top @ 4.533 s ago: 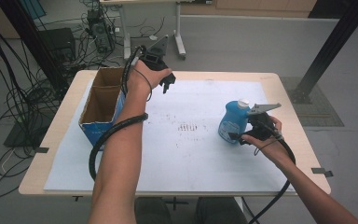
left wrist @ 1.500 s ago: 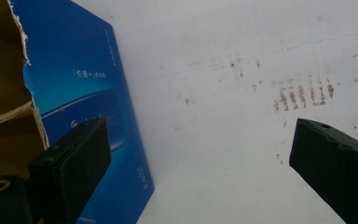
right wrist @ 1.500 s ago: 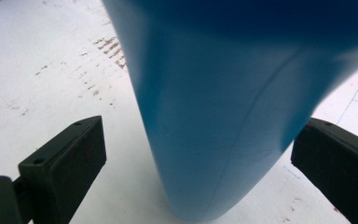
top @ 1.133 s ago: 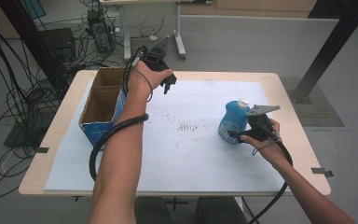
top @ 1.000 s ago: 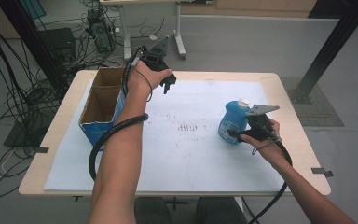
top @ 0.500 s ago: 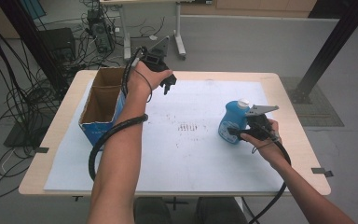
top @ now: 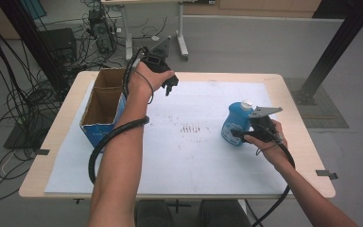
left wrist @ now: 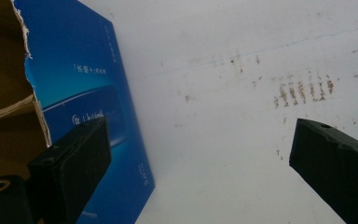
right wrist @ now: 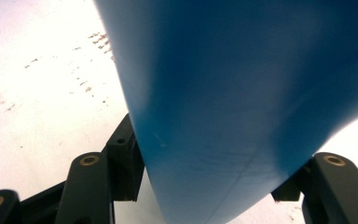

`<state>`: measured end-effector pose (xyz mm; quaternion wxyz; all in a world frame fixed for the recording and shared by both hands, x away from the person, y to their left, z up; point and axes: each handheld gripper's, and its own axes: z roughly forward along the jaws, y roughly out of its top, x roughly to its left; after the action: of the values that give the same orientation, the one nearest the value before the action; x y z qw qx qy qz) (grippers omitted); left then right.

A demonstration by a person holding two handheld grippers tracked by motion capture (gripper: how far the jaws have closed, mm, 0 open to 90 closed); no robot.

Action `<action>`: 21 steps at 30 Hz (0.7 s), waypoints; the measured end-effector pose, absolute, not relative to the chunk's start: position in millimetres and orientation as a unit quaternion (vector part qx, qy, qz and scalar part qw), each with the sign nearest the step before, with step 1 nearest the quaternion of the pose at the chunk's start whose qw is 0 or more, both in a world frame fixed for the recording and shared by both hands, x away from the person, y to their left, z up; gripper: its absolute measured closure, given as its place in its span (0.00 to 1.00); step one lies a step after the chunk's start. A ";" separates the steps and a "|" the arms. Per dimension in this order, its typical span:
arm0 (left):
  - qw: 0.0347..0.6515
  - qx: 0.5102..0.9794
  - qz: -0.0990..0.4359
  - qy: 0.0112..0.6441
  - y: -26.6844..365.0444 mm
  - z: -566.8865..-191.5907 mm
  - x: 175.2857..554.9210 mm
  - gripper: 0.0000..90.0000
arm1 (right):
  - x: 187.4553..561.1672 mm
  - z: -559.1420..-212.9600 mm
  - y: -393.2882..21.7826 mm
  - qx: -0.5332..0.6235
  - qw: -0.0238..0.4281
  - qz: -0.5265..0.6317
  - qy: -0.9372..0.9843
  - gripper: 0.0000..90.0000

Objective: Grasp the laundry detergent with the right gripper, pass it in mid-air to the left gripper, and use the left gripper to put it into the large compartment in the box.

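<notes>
Bottle (top: 237, 124), upright near the surface's (top: 208, 165) right edge: your right tongs (top: 241, 136) have just closed, pinching it for lifting; left tongs (top: 169, 87) hang spread beside the box (top: 103, 105).

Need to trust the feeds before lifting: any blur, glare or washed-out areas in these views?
High view: sharp, evenly lit, soft shadows. Right gripper view: the blue plastic bottle is too close to focus, and the white table sheet is overexposed. Left gripper view: fairly clear; the blue cardboard box shows readable print.
</notes>
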<state>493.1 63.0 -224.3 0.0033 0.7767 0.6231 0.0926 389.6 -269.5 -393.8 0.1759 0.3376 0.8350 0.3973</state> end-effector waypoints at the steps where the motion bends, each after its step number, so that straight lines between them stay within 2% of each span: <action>1: 0.003 0.777 0.094 0.623 63.1 -224.1 492.9 0.07 | 389.5 -393.9 -269.4 0.337 0.176 0.397 0.835 0.46; 21: 0.004 0.774 0.097 0.626 64.3 -220.7 489.0 0.07 | 388.9 -395.2 -270.2 0.340 0.176 0.403 0.831 0.46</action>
<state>489.0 64.3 -220.7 0.0042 0.7736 0.6262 0.0970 388.9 -270.2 -395.2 0.1765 0.3398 0.8314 0.4027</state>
